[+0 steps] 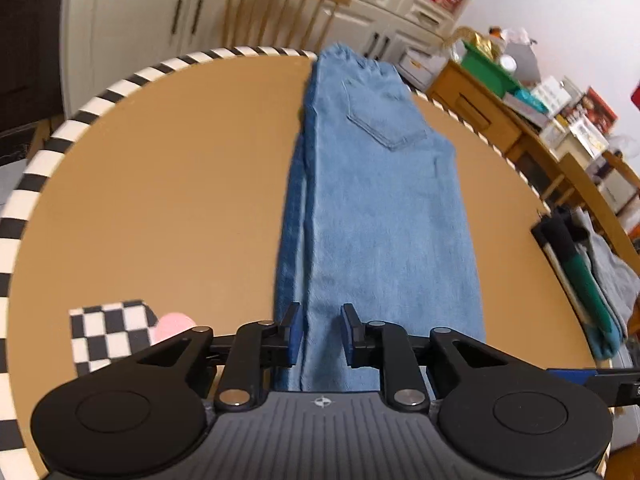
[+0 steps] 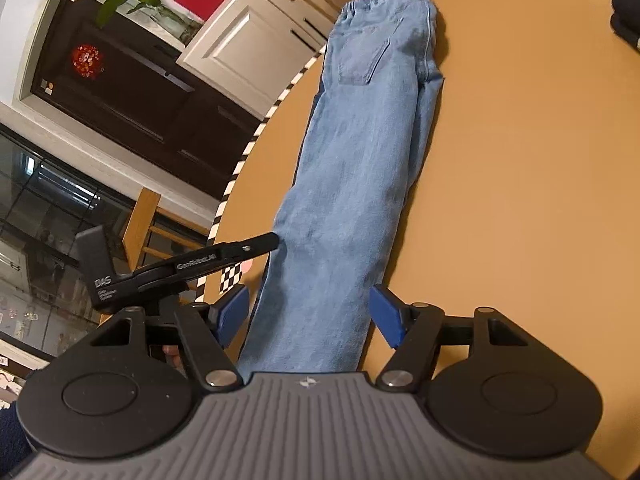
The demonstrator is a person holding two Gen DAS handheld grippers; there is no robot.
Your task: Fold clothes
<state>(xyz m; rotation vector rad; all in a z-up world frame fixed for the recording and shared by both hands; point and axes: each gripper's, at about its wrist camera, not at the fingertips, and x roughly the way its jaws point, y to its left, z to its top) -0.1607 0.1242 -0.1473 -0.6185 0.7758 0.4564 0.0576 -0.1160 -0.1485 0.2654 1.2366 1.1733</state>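
Jeans (image 1: 372, 208): folded lengthwise, leg on leg, stretched along the round table (image 1: 168, 184), waistband at the far edge (back pocket facing up).
Left gripper (image 1: 320, 334): at the hem end, jaws narrowly apart with denim between them; I cannot tell if the pads pinch it.
Right gripper (image 2: 310, 316): spread wide either side of the same leg end, not clamping.
Checkered cloth (image 1: 110, 334): near the left gripper.
Folded pile (image 1: 596, 276): at the table's right edge.
Chair (image 1: 280, 8): behind the table.
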